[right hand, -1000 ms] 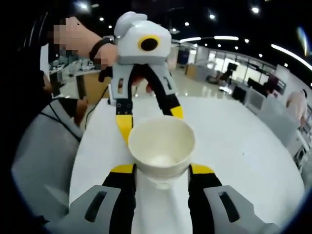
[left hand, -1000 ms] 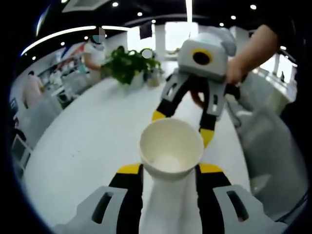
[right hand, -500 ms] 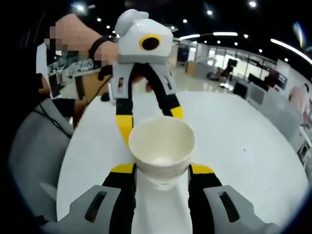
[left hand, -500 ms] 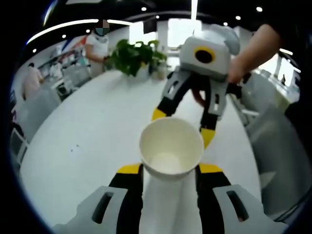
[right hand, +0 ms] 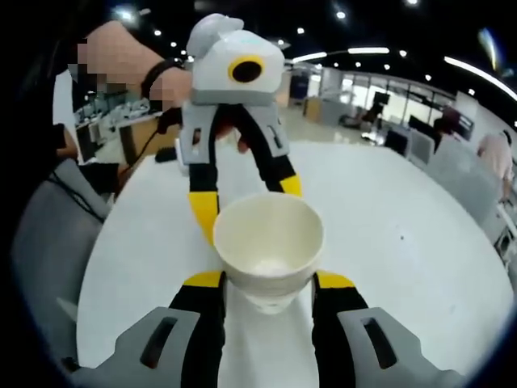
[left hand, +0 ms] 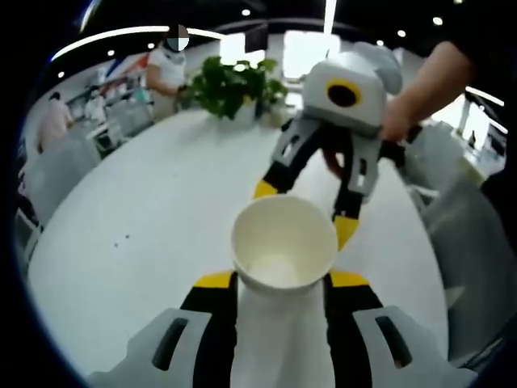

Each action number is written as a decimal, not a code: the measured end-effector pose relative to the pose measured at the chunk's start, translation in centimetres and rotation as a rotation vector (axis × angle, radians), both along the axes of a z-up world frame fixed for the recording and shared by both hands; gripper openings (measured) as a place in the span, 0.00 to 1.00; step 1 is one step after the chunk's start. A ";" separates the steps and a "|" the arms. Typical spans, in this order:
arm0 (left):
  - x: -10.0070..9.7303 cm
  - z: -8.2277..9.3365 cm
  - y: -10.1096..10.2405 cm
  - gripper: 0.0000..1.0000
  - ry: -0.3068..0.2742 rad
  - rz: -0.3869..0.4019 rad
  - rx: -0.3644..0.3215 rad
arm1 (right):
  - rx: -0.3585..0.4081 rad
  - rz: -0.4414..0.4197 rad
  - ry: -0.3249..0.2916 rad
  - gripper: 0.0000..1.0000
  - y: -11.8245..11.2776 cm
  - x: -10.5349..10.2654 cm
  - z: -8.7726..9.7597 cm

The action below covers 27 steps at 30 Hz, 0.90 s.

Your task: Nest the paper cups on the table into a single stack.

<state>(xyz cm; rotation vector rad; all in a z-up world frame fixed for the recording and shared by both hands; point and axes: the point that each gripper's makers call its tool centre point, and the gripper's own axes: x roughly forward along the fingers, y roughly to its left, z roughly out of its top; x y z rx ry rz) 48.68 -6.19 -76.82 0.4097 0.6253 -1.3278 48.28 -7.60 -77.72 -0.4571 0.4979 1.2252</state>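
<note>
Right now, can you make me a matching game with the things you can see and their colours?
Things:
1. paper cup
2. plant
3. chair

Colours:
A. green
B. grey
C. white

Pairs: 1-C, 2-A, 3-B

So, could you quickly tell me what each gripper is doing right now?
Left gripper: shut on the paper cup.
Right gripper: shut on the same paper cup, from the opposite side.
</note>
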 end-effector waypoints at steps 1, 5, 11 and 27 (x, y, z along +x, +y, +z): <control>0.1 -0.1 0.0 0.40 0.001 0.000 -0.002 | -0.001 -0.001 0.004 0.38 -0.1 0.1 -0.2; 0.4 -0.7 -0.3 0.41 0.008 0.006 -0.006 | -0.009 -0.005 0.007 0.38 -0.3 0.4 -0.7; 0.8 -1.0 -0.8 0.41 0.030 0.029 -0.038 | 0.018 -0.042 0.032 0.39 -0.8 1.0 -1.5; 0.3 -0.7 -0.4 0.41 -0.047 -0.005 -0.036 | 0.041 -0.077 0.033 0.46 -0.5 0.4 -1.2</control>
